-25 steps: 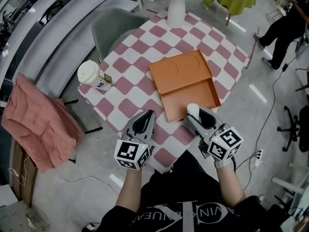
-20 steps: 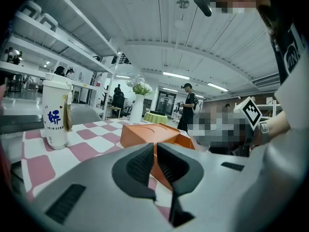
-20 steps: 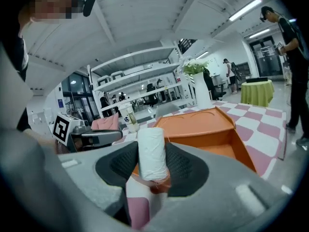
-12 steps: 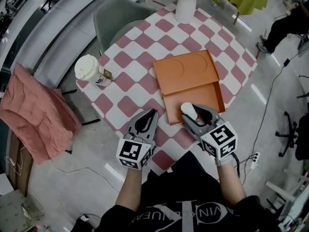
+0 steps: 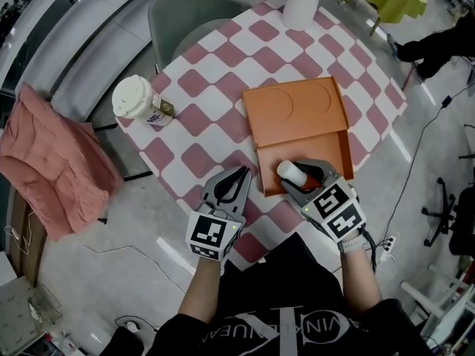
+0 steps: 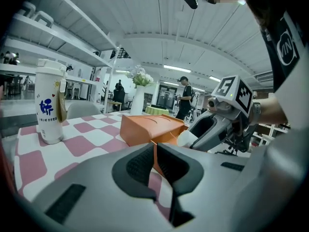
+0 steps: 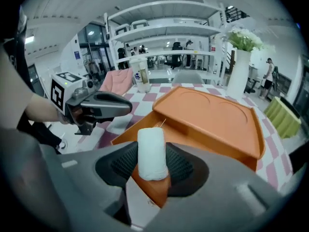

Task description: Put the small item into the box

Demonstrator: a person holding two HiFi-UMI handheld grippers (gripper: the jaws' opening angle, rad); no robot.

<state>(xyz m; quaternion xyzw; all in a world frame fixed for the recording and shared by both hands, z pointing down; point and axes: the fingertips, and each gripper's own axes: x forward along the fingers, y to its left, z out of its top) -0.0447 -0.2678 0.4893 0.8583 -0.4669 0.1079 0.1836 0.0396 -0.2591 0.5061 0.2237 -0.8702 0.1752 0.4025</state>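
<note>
The right gripper (image 5: 300,176) clamps the small white roll (image 7: 152,152) upright between its pads, jaws drawn in to the roll's width, a grip that should keep it from slipping while carried. The roll hangs over the near left corner of the orange box (image 5: 297,113), not yet released. The box sits by the near edge of the checked table (image 5: 215,87), its lid folded flat toward the far side so the tray is free. The left gripper (image 5: 239,176) waits left of the box, jaws closed together on nothing, apparently kept clear.
</note>
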